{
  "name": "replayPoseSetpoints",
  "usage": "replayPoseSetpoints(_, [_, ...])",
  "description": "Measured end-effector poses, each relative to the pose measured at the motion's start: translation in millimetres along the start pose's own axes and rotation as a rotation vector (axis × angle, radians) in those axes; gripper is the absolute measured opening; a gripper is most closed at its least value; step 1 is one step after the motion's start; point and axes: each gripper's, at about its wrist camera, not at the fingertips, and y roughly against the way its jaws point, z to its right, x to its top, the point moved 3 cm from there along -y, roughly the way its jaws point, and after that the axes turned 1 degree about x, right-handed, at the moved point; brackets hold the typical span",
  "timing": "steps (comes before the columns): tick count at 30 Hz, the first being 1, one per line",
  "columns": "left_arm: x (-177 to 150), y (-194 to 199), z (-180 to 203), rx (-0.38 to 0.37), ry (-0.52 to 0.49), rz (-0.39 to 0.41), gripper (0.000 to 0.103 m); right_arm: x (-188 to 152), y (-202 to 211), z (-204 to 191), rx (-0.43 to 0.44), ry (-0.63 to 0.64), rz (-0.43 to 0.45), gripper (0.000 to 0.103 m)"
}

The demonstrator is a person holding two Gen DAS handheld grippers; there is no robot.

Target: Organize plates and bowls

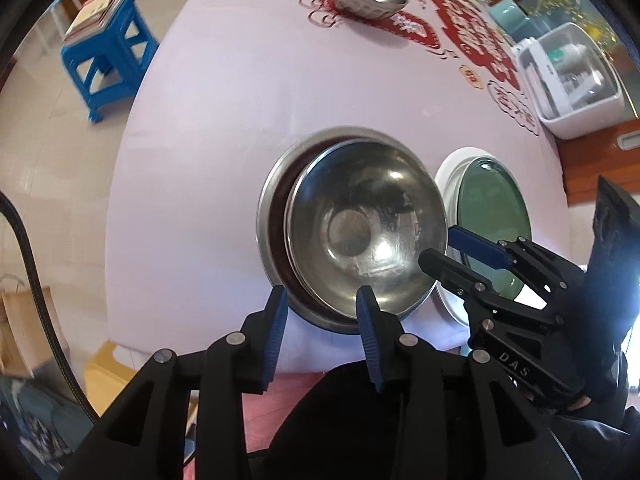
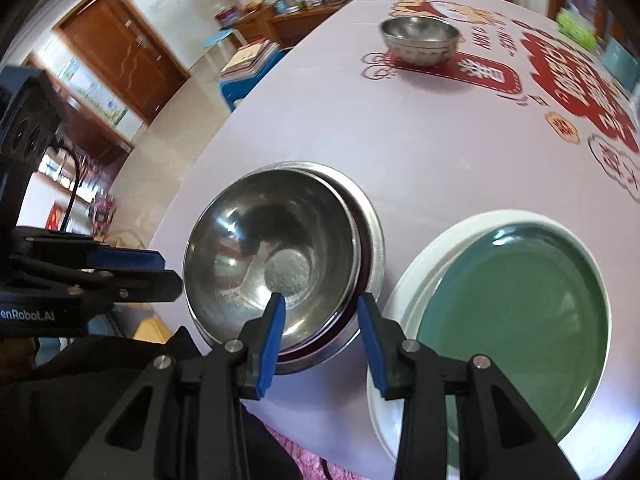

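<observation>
Two steel bowls are nested near the front edge of the table (image 1: 208,128): the inner bowl (image 1: 366,232) sits tilted and off-centre inside the outer bowl (image 1: 272,196), leaving a crescent of the outer bowl's inside visible on one side. Just beside the stack, a green plate (image 2: 516,312) lies on a white plate (image 2: 440,248), also shifted off-centre so that the white rim shows around one side. A third steel bowl (image 2: 420,38) stands upright, well apart, on the red print of the tablecloth at the far side. The left gripper (image 1: 322,300) points steeply down at the near rim of the nested bowls; its jaws are spread, with the rim of the bowls between the blue pads, and no pad visibly presses on the metal. The right gripper (image 2: 322,304) likewise points down over the side of the stack nearest the plates; its jaws are spread, one pad over the inside of the inner bowl and the other outside the rims, with no firm pinch visible. A blue stool (image 1: 108,52) carrying books stands on the floor beyond the table, and a white container (image 1: 576,80) sits at the right.
</observation>
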Motion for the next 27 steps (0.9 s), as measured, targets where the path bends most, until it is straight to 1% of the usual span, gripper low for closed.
replayPoseSetpoints(2, [3.8, 4.5, -2.3, -0.003, -0.028, 0.014, 0.035, -1.2, 1.0, 2.6, -0.018, -0.038, 0.003, 0.042])
replayPoseSetpoints(6, [13.1, 13.8, -8.2, -0.015, -0.071, 0.046, 0.036, -3.6, 4.9, 6.8, -0.052, -0.108, 0.016, 0.043])
replayPoseSetpoints(11, [29.5, 25.2, -4.6, -0.035, -0.122, 0.091, 0.047, -1.6, 15.3, 9.6, -0.105, -0.142, 0.031, 0.043])
replayPoseSetpoints(13, [37.2, 30.2, -0.8, -0.032, -0.15, 0.102, 0.049, 1.2, 22.1, 10.7, -0.119, -0.157, 0.047, 0.044])
replayPoseSetpoints(15, [46.2, 36.7, 3.1, -0.033, -0.178, 0.111, 0.05, 6.9, 30.4, 12.4, -0.129, -0.171, 0.072, 0.044])
replayPoseSetpoints(17, [55.6, 41.9, 6.6, -0.035, -0.202, 0.119, 0.057, 13.6, 37.0, 14.7, -0.143, -0.183, 0.099, 0.044])
replayPoseSetpoints(18, [59.9, 44.2, 7.5, -0.03, -0.211, 0.126, 0.058, 18.0, 40.2, 16.3, -0.153, -0.186, 0.111, 0.044])
replayPoseSetpoints(21, [74.7, 51.2, 9.0, -0.024, -0.219, 0.152, 0.058, 32.2, 51.1, 18.9, -0.18, -0.185, 0.151, 0.044])
replayPoseSetpoints(27, [106.8, 63.5, 11.3, -0.007, -0.218, 0.21, 0.059, 57.4, 72.5, 24.9, -0.201, -0.196, 0.246, 0.045])
